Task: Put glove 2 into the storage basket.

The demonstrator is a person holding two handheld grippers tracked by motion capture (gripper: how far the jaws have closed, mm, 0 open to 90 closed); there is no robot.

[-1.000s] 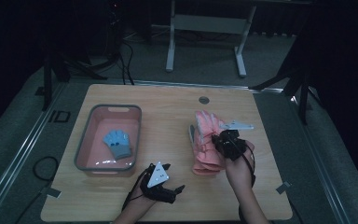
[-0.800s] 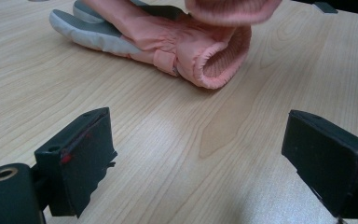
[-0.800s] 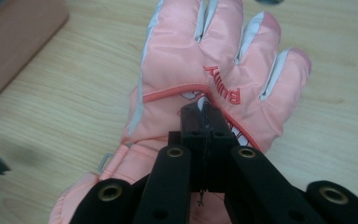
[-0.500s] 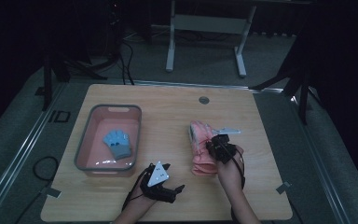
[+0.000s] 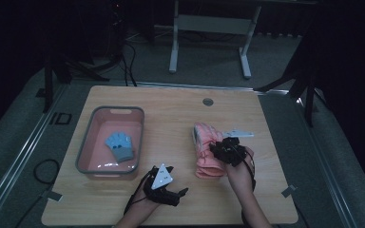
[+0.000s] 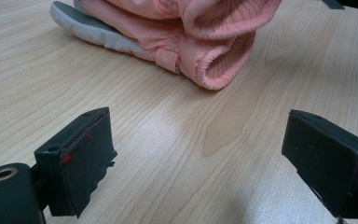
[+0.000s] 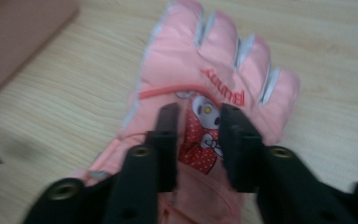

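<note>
A pink glove [image 5: 204, 164] with a cartoon print lies folded over a second pink one right of the table's middle; I see it close in the right gripper view [image 7: 205, 51] and its cuff in the left gripper view [image 6: 191, 37]. My right gripper [image 5: 221, 148] hangs low over it, pointing down at the print [image 7: 198, 112]. Its jaws have just been opening and stand apart, with the glove under them and nothing pinched. My left gripper [image 5: 178, 194] rests open near the front edge, jaws wide over bare wood [image 6: 198, 121]. A blue glove [image 5: 120, 145] lies in the pink bin [image 5: 86, 142].
The bin stands at the table's left half. A round grommet [image 5: 208, 101] sits near the far edge. A metal stand [image 5: 209, 23] and cables are on the floor beyond the table [image 5: 171, 118].
My right hand has sunk toward the pink gloves and its jaws have parted. The pink pile looks flatter than before. The left gripper has stayed put.
</note>
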